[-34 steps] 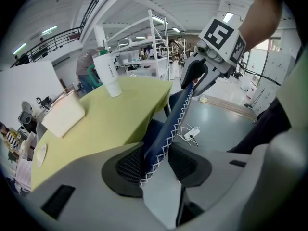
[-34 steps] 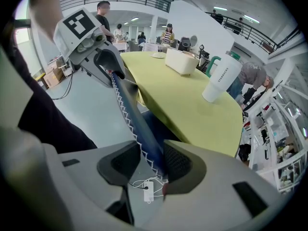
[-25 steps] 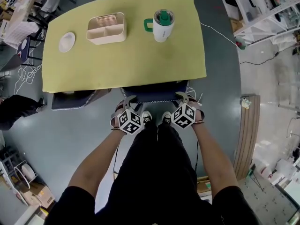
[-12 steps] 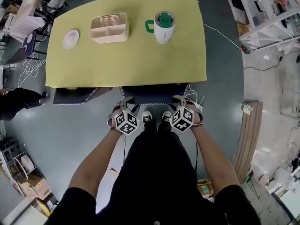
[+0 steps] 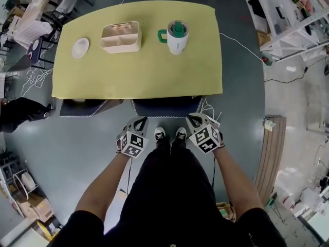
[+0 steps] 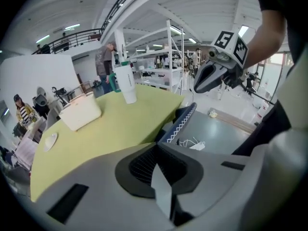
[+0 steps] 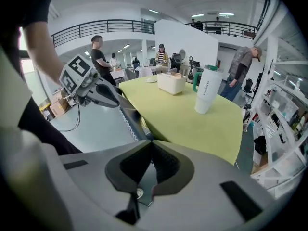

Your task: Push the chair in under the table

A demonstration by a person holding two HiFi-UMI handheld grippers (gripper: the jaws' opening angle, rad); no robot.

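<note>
Two grippers, both empty. The left gripper and right gripper have just been closing; each pair of jaws now sits pressed together with nothing between them, which their own views confirm.

Chair is tucked under the near edge of the table. Only a dark strip with white zigzag stitching shows past the yellow-green top. Both grippers point down and forward at that strip, one near each end, just off it. From the left gripper view the right gripper's tip hangs just above the chair's stitched edge, not touching. Contact on the left side can't be judged.

The person's shoes stand just behind the chair, between the two grippers.

On the tabletop, well away from the chair edge:
- white tumbler with green lid and handle, upright
- cream divided box to its left
- small white dish further left

A second dark chair sits under the same edge at the left — also pushed in. A white cable trails on the floor off the table's right side.
</note>
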